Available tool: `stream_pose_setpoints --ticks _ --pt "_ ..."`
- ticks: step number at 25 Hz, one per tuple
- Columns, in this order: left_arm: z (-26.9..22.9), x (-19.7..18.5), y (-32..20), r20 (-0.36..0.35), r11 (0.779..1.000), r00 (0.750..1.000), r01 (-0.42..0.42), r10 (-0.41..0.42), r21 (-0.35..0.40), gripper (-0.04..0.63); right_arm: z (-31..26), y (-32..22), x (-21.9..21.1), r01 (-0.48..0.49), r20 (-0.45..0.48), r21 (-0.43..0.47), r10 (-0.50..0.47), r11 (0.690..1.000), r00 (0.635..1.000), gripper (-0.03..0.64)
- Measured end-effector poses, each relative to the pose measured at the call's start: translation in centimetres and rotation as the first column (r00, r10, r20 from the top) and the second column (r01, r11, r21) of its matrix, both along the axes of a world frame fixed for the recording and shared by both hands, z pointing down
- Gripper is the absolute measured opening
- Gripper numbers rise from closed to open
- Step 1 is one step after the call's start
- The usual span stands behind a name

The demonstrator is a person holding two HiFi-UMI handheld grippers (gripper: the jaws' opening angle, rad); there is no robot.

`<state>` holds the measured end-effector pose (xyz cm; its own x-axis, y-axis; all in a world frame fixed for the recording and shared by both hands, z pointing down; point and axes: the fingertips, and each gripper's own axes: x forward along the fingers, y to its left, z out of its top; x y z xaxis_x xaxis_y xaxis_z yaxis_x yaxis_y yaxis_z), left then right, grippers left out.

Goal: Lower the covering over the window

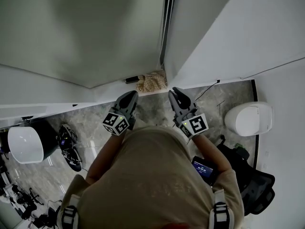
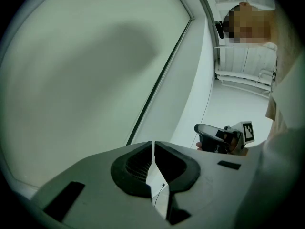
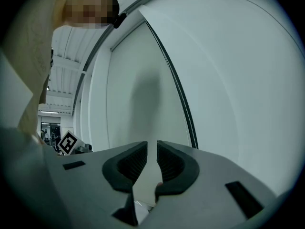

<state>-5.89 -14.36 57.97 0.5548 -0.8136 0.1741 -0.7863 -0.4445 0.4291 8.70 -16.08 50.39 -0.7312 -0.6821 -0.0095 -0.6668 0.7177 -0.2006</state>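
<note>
Blind (image 1: 71,27) is hanging ahead, filling the upper left of the head view. Its chain (image 1: 166,23) is running down its right edge, beside the wall.

Step, by my judgement: approach, chain not yet taken.

Left gripper (image 1: 129,97) jaws are sitting clenched, empty. Right gripper (image 1: 177,93) jaws are standing slightly apart, empty, nearer the chain but clear of it.

Next: right jaws need widening around the chain, then closing.

Head view: from up on my head, looking steeply down past my shoulders at my left gripper (image 1: 129,95), my right gripper (image 1: 177,92) and the floor (image 1: 95,128).
Left gripper view: along its jaws, close to the blind (image 2: 86,70).
Right gripper view: along its jaws, close too.
Shared: the blind and a dark strip (image 3: 178,94).
</note>
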Motion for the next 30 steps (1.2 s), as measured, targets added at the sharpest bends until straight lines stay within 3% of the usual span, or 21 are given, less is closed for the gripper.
stream_pose_setpoints --ticks 16,21,30 --pt "0.2 -9.5 -5.9 -0.035 0.993 0.993 -0.117 0.117 0.007 0.031 -1.0 -3.9 -9.8 -0.086 -0.019 0.046 0.087 0.995 0.996 0.051" --pt "1.1 -15.0 -9.5 -0.037 0.987 0.986 -0.159 0.160 0.008 0.031 0.2 -7.0 -15.1 -0.143 -0.017 0.039 0.144 0.989 0.989 0.051" --pt "1.6 -14.3 -8.8 -0.028 0.970 0.969 -0.243 0.243 0.011 0.031 0.0 -4.3 -15.3 -0.191 0.018 0.075 0.190 0.979 0.982 0.051"
